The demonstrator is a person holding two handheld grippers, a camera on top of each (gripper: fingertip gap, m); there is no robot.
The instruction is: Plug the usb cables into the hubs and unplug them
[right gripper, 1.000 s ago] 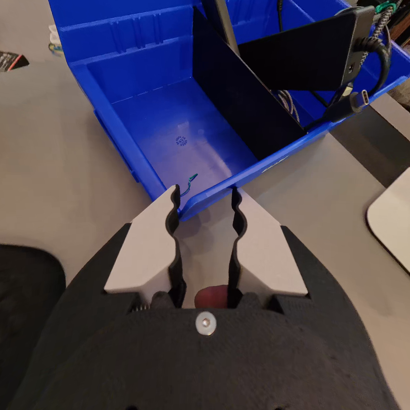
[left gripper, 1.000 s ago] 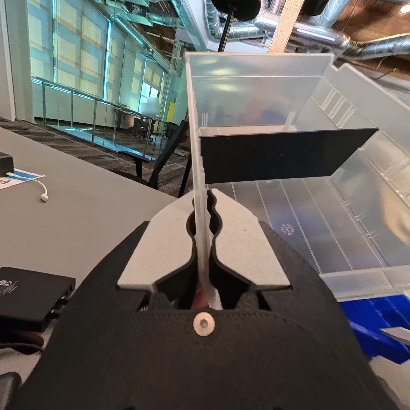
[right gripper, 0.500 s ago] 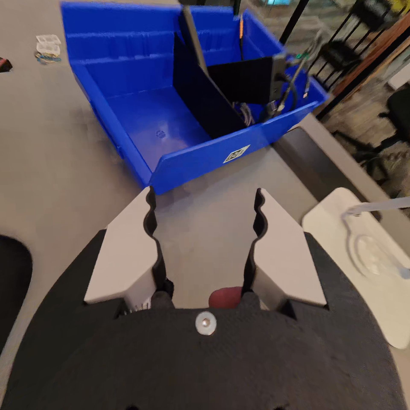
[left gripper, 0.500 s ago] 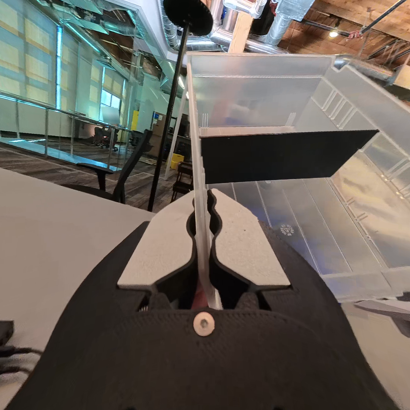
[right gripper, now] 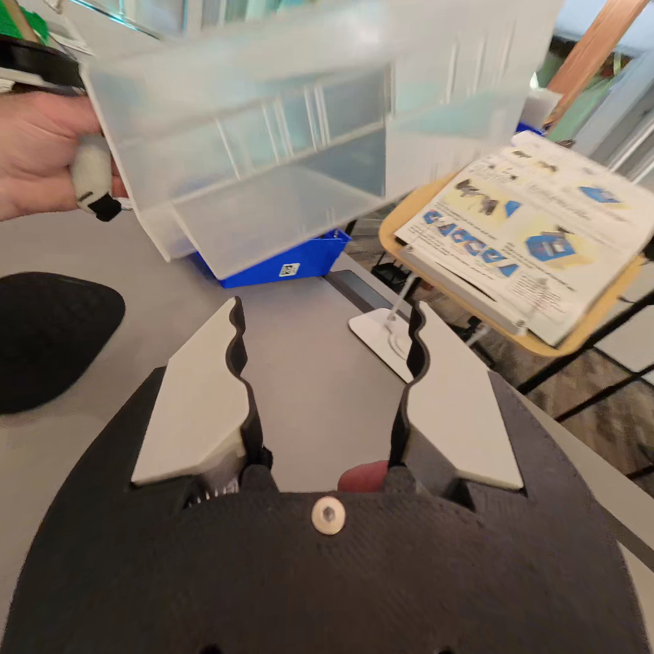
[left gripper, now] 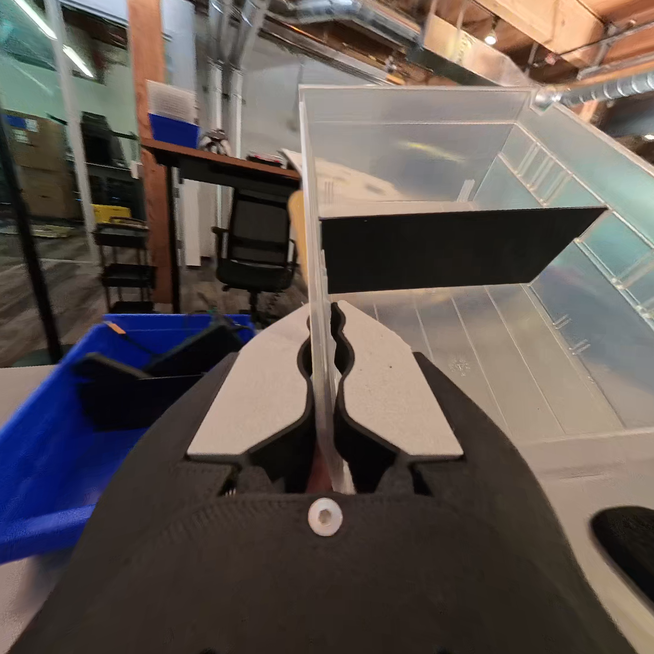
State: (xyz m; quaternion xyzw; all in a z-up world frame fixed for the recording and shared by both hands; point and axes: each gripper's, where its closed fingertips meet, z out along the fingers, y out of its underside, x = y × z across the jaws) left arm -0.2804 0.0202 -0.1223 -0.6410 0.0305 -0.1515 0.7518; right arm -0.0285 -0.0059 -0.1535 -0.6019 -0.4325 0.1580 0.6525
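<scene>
Clear plastic bin (left gripper: 495,354) wall pinched by left gripper (left gripper: 323,318), right gripper (right gripper: 327,308) spread wide, empty, blue bin (left gripper: 46,442) beside

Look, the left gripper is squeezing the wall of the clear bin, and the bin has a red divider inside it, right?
Nearly. The left gripper does squeeze the wall of the clear bin, fingers shut on it, but the divider inside is black, not red. The left wrist view shows it plainly, spanning the bin from wall to wall.
</scene>
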